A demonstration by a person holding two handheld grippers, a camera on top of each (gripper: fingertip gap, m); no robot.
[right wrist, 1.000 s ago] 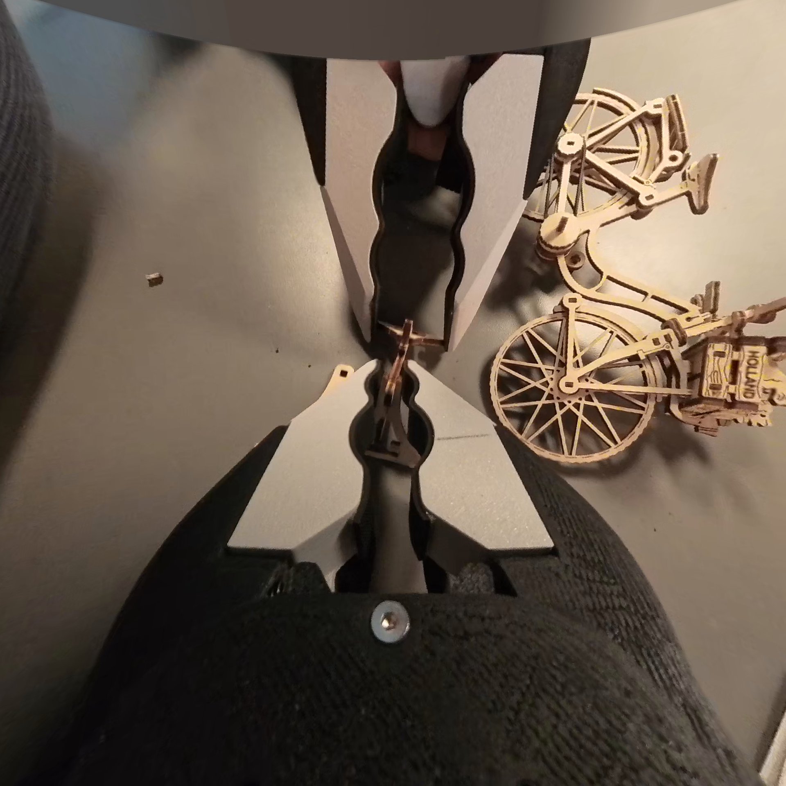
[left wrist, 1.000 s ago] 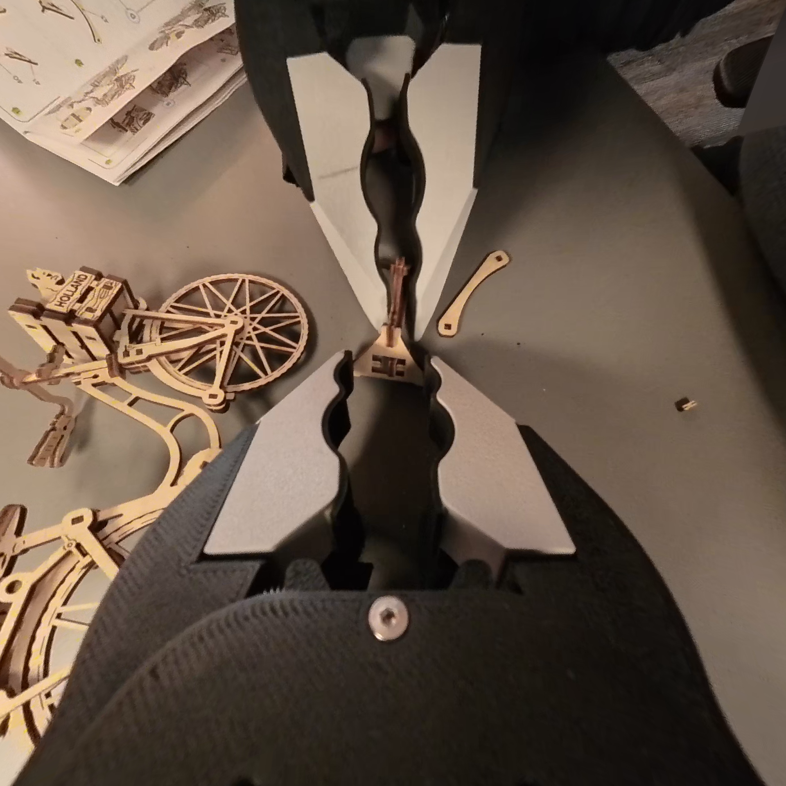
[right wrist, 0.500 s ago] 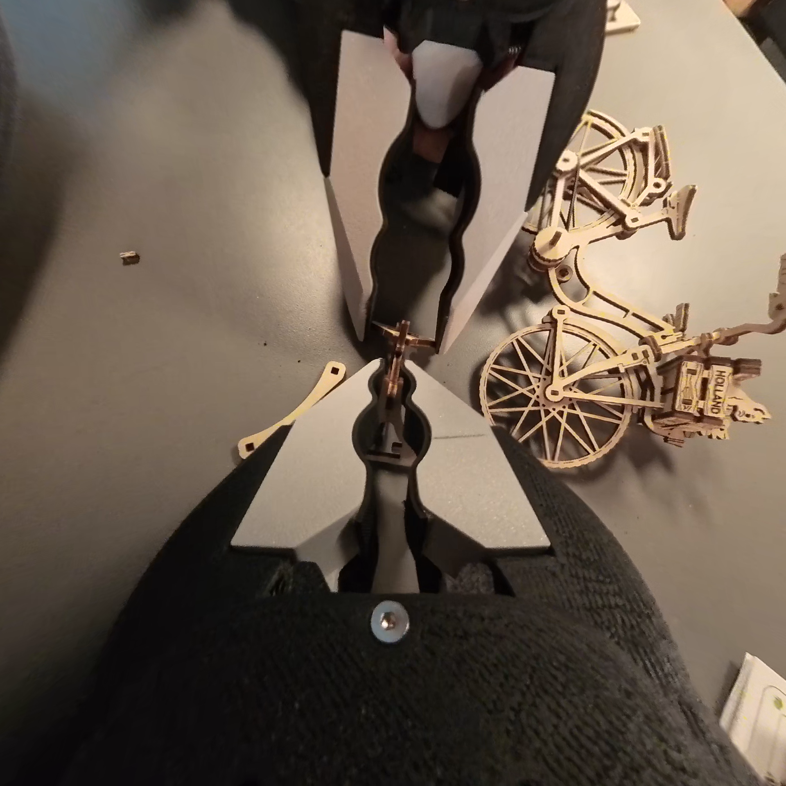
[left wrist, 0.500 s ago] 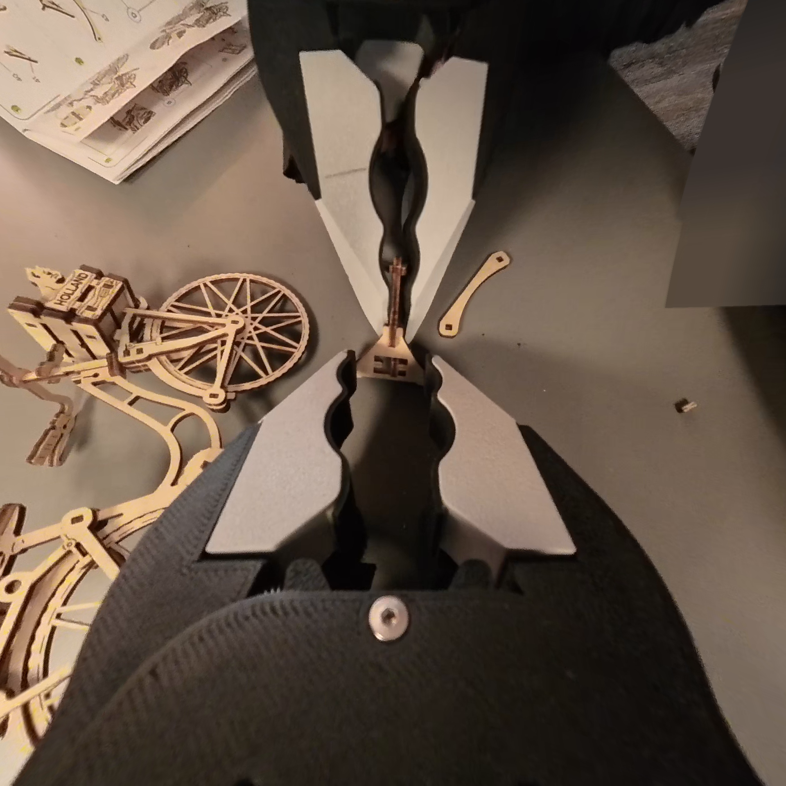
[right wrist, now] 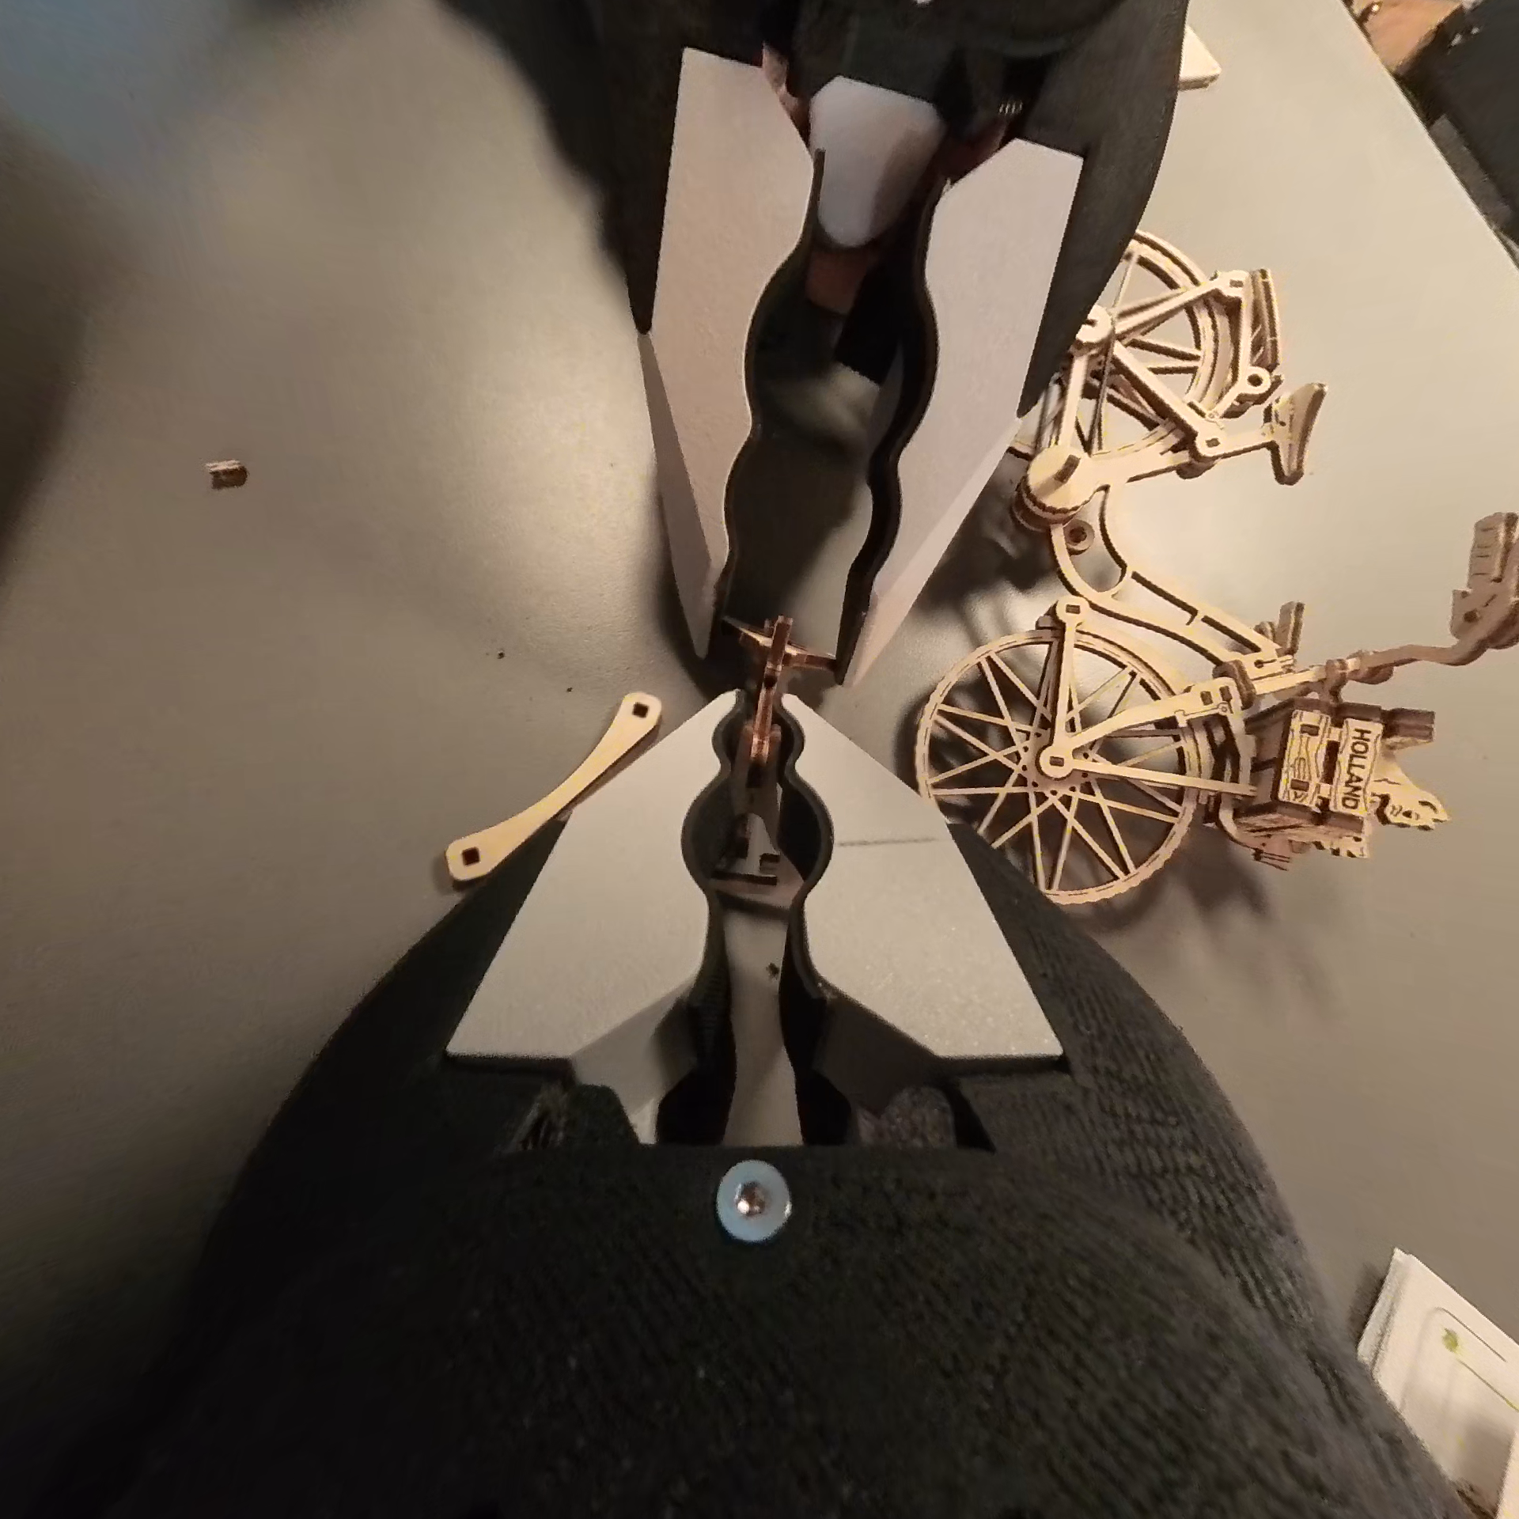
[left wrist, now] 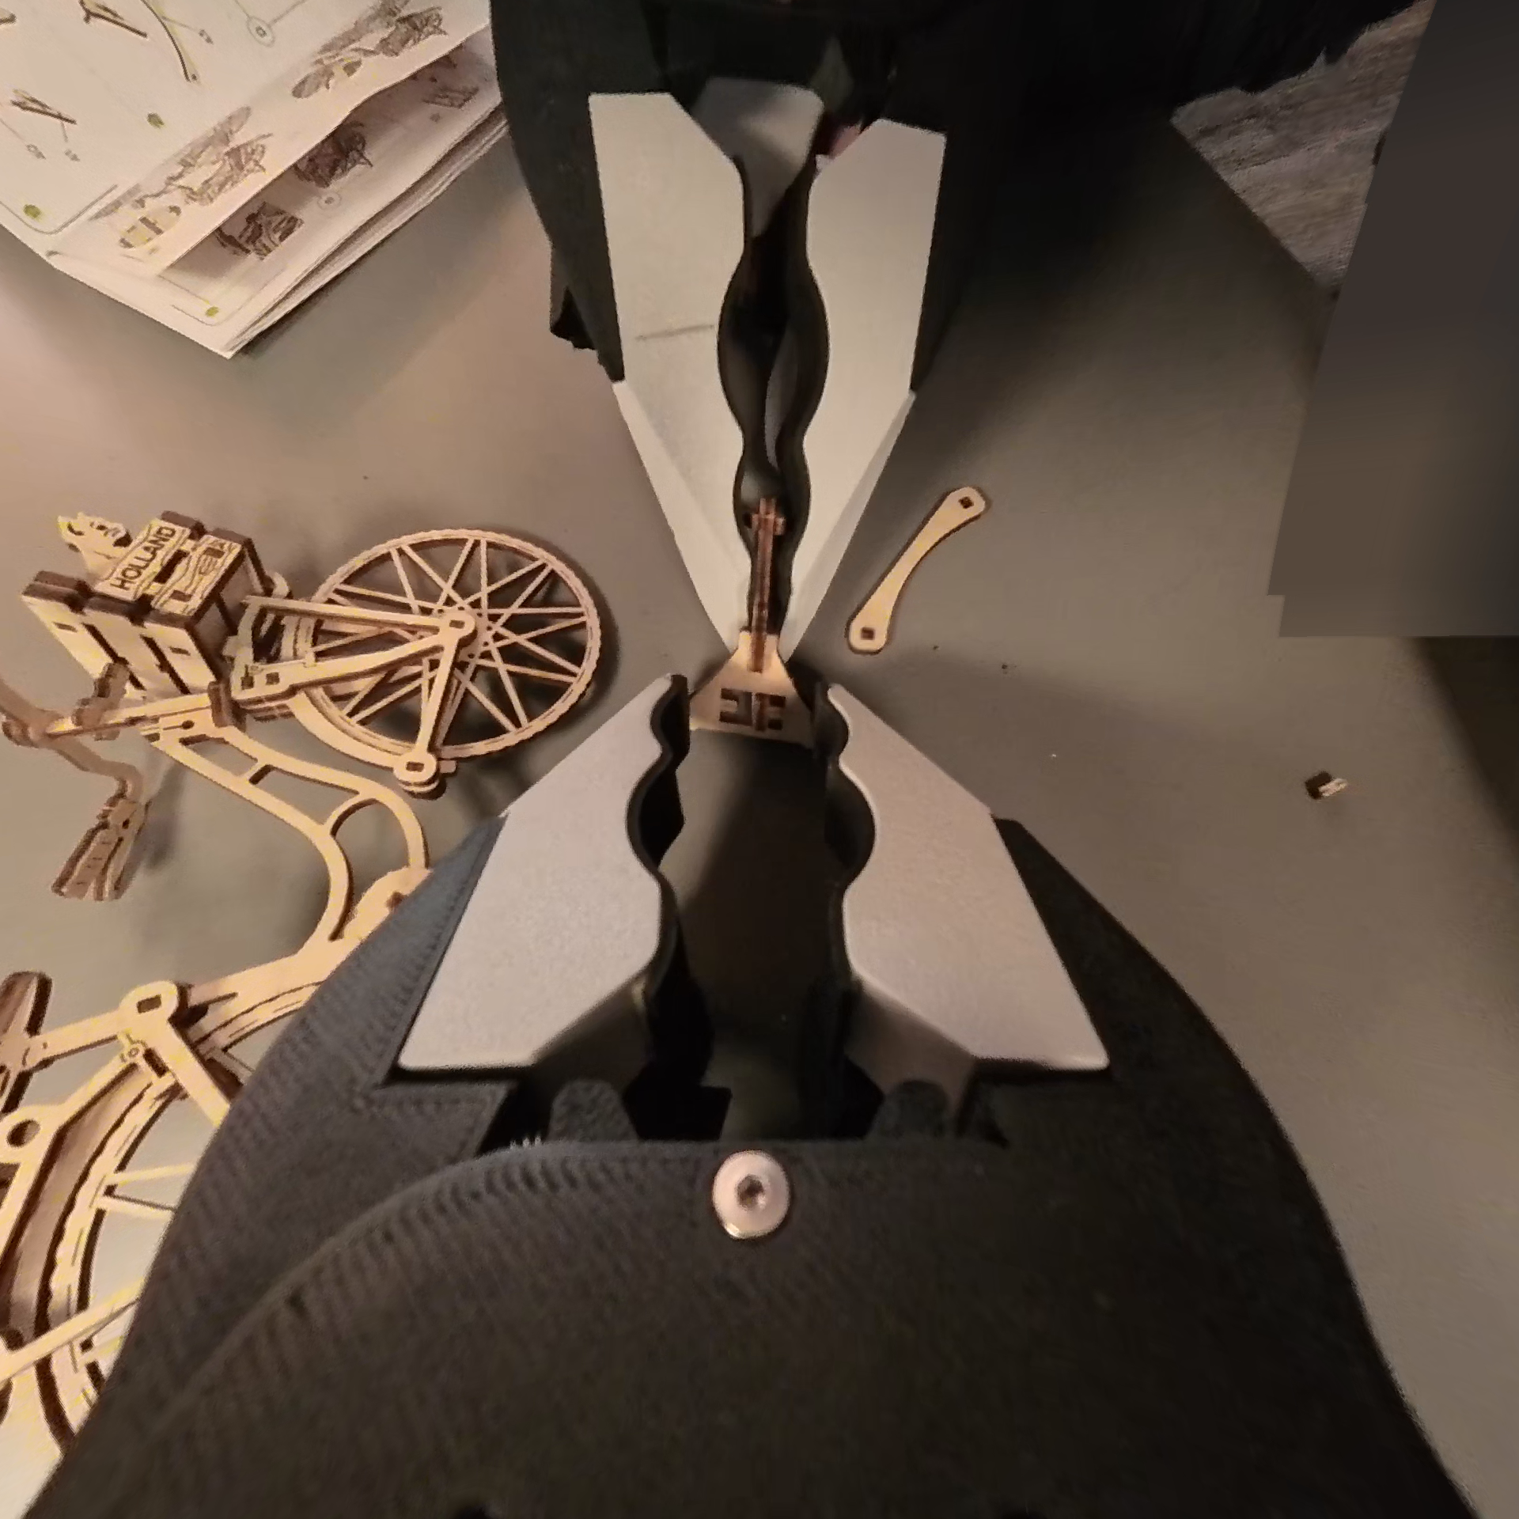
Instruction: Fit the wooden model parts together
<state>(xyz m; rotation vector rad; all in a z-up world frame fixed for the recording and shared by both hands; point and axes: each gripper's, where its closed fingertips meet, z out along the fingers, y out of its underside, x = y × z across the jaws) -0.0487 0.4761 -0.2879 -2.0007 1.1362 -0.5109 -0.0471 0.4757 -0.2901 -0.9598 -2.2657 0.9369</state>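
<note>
My left gripper [left wrist: 752, 686] is shut on a small flat trapezoid wooden part [left wrist: 752, 708] with cut slots, pinched by its side edges at the fingertips. My right gripper [right wrist: 760, 711] is shut on a thin wooden part [right wrist: 763, 744] that I see edge-on. The two grippers point at each other tip to tip above the grey table. The thin part [left wrist: 764, 567] meets the narrow top of the trapezoid part at a right angle. In the right wrist view the trapezoid part [right wrist: 801, 655] shows as a short cross bar between the left gripper's fingers [right wrist: 892, 592].
A wooden bicycle model [left wrist: 444, 641] lies on its side left of the grippers; it also shows in the right wrist view [right wrist: 1068, 756]. A loose curved wooden strip [left wrist: 916, 571] and a tiny wooden bit [left wrist: 1325, 787] lie on the table. An instruction booklet [left wrist: 205, 164] lies far left. Left and right tips are no more than a few centimetres apart. The tiny wooden bit [left wrist: 1325, 787] lies around 11 centimetres away from my left fingertips. It turns up in the right wrist view [right wrist: 231, 464] as well.
The right wrist view has drawn back and tilted, so the loose strip and more of the table now show. Both grippers stay shut, and the two parts stay together tip to tip.
</note>
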